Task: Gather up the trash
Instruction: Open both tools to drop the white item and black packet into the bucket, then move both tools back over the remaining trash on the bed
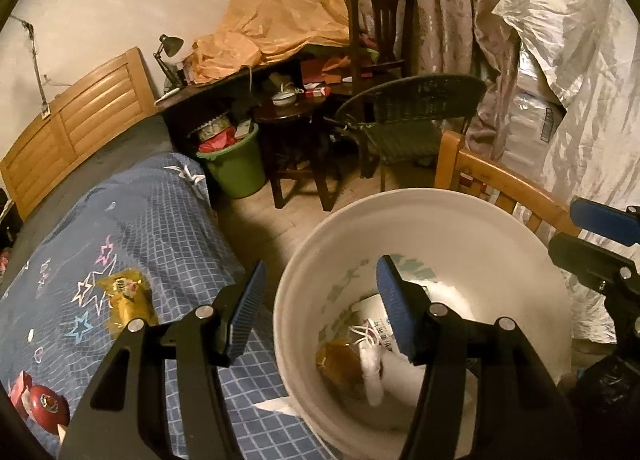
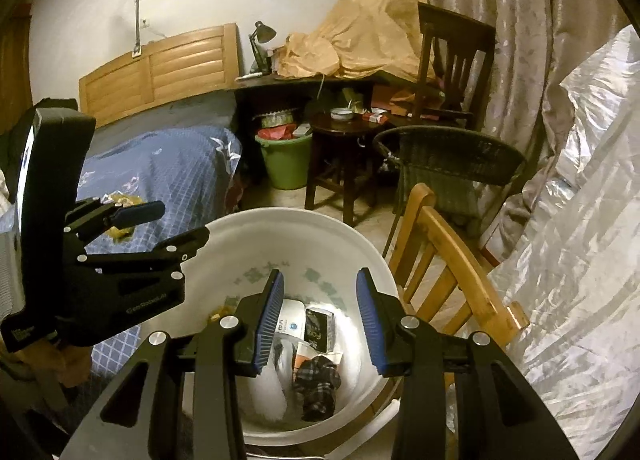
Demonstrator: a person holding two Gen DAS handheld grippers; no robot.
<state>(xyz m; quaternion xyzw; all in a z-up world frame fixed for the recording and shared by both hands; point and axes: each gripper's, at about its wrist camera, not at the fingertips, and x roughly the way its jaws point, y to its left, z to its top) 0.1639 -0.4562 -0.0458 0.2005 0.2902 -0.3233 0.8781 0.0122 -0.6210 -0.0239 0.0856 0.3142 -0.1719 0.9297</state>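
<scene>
Bedroom, quilted bed (image 1: 132,219) | both tongs, left (image 1: 320,310) and right (image 2: 320,314), open and empty over white basin (image 1: 460,219) holding trash | yellow wrapper (image 1: 126,300) left of left tongs | judged next: grasp it.

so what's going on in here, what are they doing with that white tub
A person is collecting trash with a handheld claw in each hand. Both the left claw and the right claw hang open and empty over a white basin beside the bed. The basin already holds wrappers, a small packet and a dark plaid scrap. A yellow wrapper and a red package lie on the blue bedspread, not yet picked up.
</scene>
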